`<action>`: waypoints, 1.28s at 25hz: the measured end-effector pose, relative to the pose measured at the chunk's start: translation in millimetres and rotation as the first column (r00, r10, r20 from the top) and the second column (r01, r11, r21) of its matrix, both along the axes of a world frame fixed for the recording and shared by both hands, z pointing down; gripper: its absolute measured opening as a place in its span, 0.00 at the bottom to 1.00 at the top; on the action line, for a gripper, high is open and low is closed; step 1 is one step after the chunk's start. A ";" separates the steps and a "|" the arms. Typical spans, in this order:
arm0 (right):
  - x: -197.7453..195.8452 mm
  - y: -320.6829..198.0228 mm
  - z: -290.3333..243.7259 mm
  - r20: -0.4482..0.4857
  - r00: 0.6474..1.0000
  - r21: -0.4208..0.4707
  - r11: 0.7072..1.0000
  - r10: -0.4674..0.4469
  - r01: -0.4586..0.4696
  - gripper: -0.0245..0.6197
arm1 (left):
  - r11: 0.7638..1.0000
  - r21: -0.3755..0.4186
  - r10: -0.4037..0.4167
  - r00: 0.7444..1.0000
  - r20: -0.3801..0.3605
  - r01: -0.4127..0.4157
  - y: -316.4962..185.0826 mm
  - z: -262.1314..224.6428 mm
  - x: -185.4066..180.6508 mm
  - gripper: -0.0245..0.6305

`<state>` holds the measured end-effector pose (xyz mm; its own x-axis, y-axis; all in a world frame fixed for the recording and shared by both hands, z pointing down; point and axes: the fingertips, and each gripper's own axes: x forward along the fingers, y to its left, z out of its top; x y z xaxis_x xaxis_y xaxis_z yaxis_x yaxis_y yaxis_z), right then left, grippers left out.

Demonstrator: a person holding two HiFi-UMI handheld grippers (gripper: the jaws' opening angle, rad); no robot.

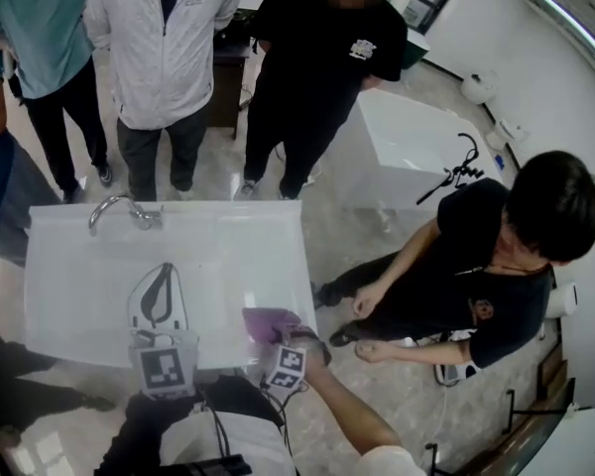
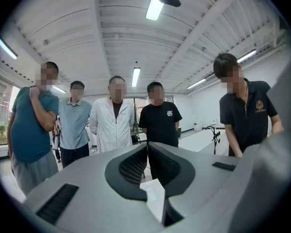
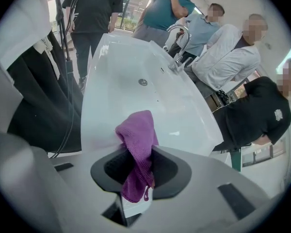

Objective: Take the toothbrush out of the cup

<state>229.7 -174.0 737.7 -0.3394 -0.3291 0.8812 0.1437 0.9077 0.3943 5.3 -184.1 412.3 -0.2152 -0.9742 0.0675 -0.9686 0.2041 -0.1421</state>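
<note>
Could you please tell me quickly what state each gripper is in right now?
Left gripper: jaws shut, empty.
Right gripper: jaws shut on the purple cloth.

The purple cloth (image 3: 136, 130) looks soft and nubby, like microfibre. The right tool (image 3: 137, 152) is matt grey plastic with ribbed black pads. The white basin (image 3: 131, 89) is smooth and glossy, its faucet (image 3: 181, 37) polished metal.

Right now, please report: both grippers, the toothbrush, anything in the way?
Left gripper shut, empty, over the sink. Right gripper shut on purple cloth. Toothbrush and cup: not in any view. Nothing blocking seen.
</note>
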 end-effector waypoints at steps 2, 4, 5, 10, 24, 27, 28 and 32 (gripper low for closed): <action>-0.6 -8.8 -14.4 0.028 1.000 0.021 1.000 0.009 -0.010 0.20 | 1.000 0.002 0.007 1.000 -0.010 -0.007 -1.2 0.7 4.6 0.07; -3.9 -14.1 -25.9 0.052 0.999 0.035 0.999 0.010 -0.012 0.20 | 1.000 -0.006 0.004 1.000 -0.022 -0.004 -0.4 3.1 5.8 0.07; -6.7 -16.6 -30.5 0.062 0.998 0.041 0.999 0.010 -0.013 0.20 | 1.000 -0.011 0.000 1.000 -0.025 0.000 0.2 4.1 5.0 0.07; -19.9 -30.6 -44.1 0.105 0.994 0.055 0.998 0.028 -0.034 0.20 | 1.000 -0.008 -0.020 0.999 -0.036 0.019 1.0 2.3 -1.8 0.07; -125.8 -155.3 -87.2 0.252 0.968 0.253 0.965 0.005 -0.071 0.20 | 0.991 -0.012 -0.130 0.990 -0.052 0.130 -1.2 1.2 -40.7 0.07; -160.4 -193.0 -65.0 0.200 0.980 0.318 0.946 -0.003 -0.062 0.20 | 0.989 -0.019 -0.146 0.988 -0.039 0.146 0.6 4.7 -45.1 0.07; -165.9 -202.0 -52.4 0.171 0.985 0.325 0.944 0.005 -0.061 0.20 | 0.989 -0.029 -0.143 0.989 -0.033 0.142 4.3 6.5 -41.6 0.07; -178.7 -212.7 -14.4 0.089 0.996 0.318 0.947 0.020 -0.048 0.20 | 0.988 -0.081 -0.132 0.991 -0.011 0.130 26.2 19.1 -32.5 0.07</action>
